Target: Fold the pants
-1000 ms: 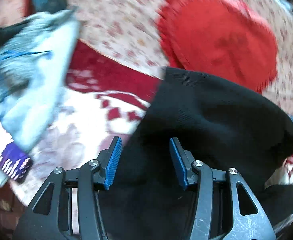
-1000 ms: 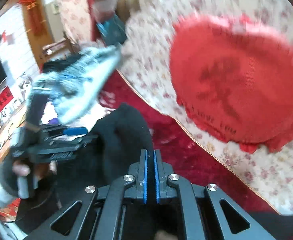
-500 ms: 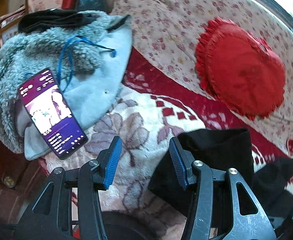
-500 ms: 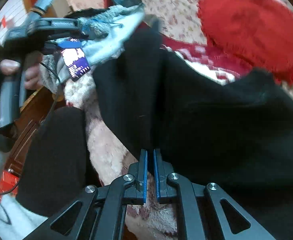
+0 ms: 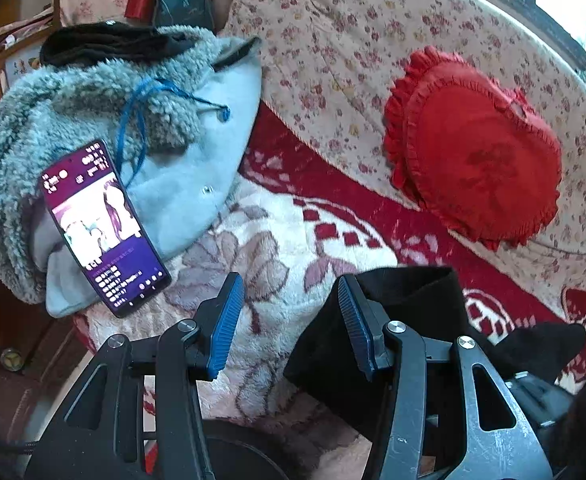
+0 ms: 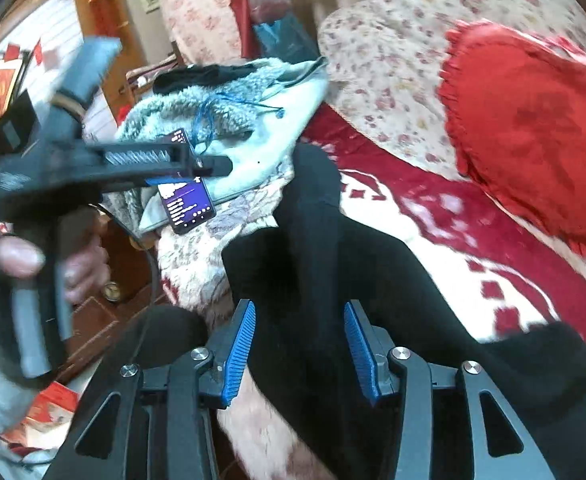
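The black pants (image 6: 313,260) lie in a folded strip across the red and white floral blanket (image 6: 453,240) on the sofa seat. My right gripper (image 6: 299,350) hovers over their near end. Its jaws are opening, the black cloth lies under and between them, and the blue pads do not press it. My left gripper (image 5: 289,320) is open over bare blanket (image 5: 273,248), just left of the pants' corner (image 5: 413,312), with nothing between its fingers. In the right wrist view a hand holds the left gripper (image 6: 221,164) at the left.
A grey fleece jacket (image 5: 93,112) is heaped at the sofa's left end, with a lit phone (image 5: 101,224) on it. A red heart cushion (image 5: 481,152) leans on the floral sofa back (image 5: 333,40). Wooden furniture (image 5: 9,356) lies below left.
My right gripper was shut on the pants and has come down and opened, and the pants now lie on the blanket. The left gripper moved left off the pants, then held still.
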{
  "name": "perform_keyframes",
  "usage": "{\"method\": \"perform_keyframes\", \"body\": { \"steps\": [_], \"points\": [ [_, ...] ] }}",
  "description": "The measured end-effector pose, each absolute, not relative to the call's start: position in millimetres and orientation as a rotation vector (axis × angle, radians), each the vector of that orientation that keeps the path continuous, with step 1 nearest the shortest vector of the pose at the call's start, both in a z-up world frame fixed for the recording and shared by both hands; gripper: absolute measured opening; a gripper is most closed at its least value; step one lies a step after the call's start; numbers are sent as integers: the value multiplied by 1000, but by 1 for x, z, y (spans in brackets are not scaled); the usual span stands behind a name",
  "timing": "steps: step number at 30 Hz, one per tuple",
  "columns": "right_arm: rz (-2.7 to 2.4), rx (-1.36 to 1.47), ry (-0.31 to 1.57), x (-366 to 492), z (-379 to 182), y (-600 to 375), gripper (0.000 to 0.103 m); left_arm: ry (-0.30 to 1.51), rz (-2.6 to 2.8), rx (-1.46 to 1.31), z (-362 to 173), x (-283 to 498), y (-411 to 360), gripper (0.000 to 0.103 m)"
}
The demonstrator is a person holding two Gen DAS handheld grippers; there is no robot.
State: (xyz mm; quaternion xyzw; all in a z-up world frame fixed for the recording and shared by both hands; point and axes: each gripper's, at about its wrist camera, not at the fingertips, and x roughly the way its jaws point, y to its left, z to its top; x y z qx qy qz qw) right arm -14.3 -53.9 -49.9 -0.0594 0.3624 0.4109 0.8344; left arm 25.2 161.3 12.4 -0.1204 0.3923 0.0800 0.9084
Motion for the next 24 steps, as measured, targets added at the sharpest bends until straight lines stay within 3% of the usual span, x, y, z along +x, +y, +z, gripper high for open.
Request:
{"method": "perform_keyframes", "body": {
  "steps": [5, 9, 15, 24],
  "points": [
    [962, -105, 879, -18, -81, -9, 45, 785, 151, -226, 21, 25, 153, 49],
    [944, -37, 895, -22, -72, -37, 44, 828, 121, -177, 8, 29, 136, 49],
    [675, 134, 847, -31, -51, -165, 44, 883, 68, -110, -14, 29, 103, 49],
    [136, 493, 823, -27, -75, -373, 45, 955, 95, -112, -38, 35, 93, 49]
  ]
}}
